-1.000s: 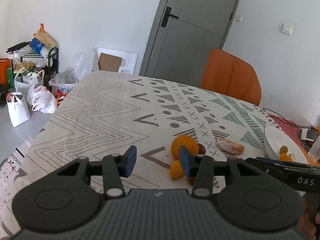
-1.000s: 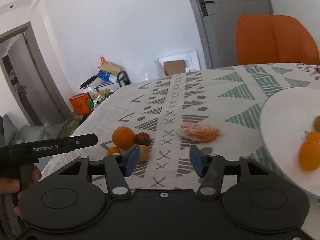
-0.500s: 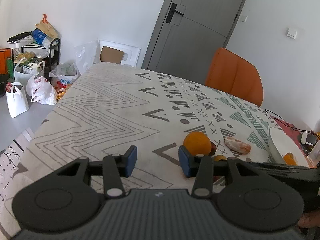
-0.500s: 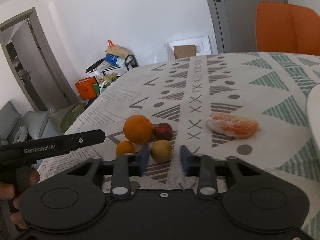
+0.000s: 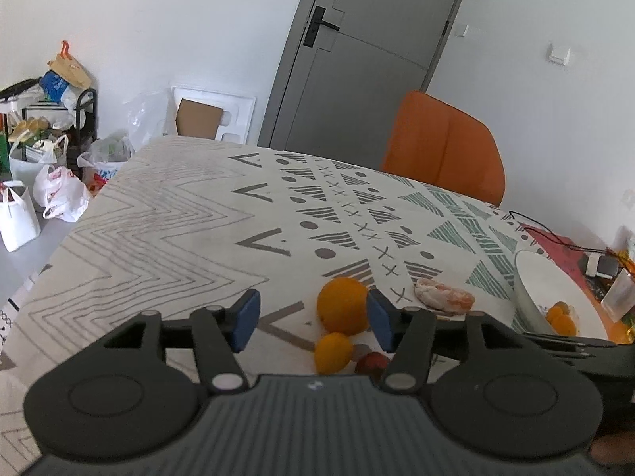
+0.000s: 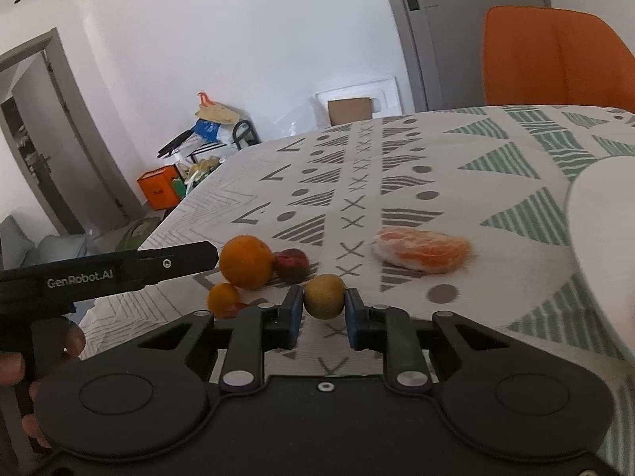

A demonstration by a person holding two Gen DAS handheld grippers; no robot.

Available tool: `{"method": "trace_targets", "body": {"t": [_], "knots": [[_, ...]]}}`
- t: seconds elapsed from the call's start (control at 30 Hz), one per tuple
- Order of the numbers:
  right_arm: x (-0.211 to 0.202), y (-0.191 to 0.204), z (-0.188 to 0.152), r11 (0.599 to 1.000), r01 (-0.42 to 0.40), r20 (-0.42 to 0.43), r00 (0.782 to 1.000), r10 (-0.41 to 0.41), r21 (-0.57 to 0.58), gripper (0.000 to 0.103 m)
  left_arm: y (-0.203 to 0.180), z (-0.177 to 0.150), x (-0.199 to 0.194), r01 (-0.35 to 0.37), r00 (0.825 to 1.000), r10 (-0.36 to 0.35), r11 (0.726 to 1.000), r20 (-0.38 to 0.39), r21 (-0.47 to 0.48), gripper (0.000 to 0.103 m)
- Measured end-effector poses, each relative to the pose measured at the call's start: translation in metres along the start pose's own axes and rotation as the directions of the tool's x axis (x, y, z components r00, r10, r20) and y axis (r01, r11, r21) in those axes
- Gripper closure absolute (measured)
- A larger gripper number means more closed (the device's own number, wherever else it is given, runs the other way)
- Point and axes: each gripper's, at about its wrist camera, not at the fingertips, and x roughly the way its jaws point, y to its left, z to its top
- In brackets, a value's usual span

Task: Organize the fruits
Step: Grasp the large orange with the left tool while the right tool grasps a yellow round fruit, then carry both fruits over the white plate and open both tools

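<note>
A big orange (image 6: 246,262), a small orange (image 6: 223,297), a dark red fruit (image 6: 292,264) and a yellow-brown fruit (image 6: 324,296) lie close together on the patterned tablecloth. My right gripper (image 6: 322,315) is shut on the yellow-brown fruit. A peeled orange (image 6: 422,253) lies to the right. In the left wrist view my left gripper (image 5: 313,319) is open and empty, over the big orange (image 5: 343,310) and small orange (image 5: 332,353). The white plate (image 5: 555,289) holds small oranges (image 5: 560,318).
An orange chair (image 5: 442,146) stands at the table's far side. Cables and small devices (image 5: 599,263) lie beyond the plate. Bags and a rack (image 5: 43,150) stand on the floor at the left. The plate's rim (image 6: 595,218) is at the right.
My right gripper moved left from the plate to the fruit cluster and closed on the yellow-brown fruit. My left gripper opened wider and shifted over the oranges.
</note>
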Motion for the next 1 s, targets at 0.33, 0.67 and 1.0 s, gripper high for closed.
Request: {"method": "trace_targets", "body": {"t": [0.33, 0.67, 1.0], "knots": [[-0.023, -0.022, 0.0, 0.999, 0.033, 0.048, 0.998, -0.035, 0.039, 0.082, -0.022, 0.002, 0.025, 0.003, 0.999, -0.001, 0.999, -0.043, 0.047, 0.045], [-0.047, -0.045, -0.001, 0.994, 0.061, 0.099, 0.993, -0.07, 0.088, 0.082, -0.039, 0.002, 0.025, 0.002, 0.998, 0.002, 0.998, -0.055, 0.067, 0.066], [-0.072, -0.068, -0.007, 0.988, 0.082, 0.143, 0.985, -0.101, 0.132, 0.082, -0.071, 0.006, 0.018, 0.031, 0.999, -0.027, 0.993, -0.036, 0.11, 0.066]]}}
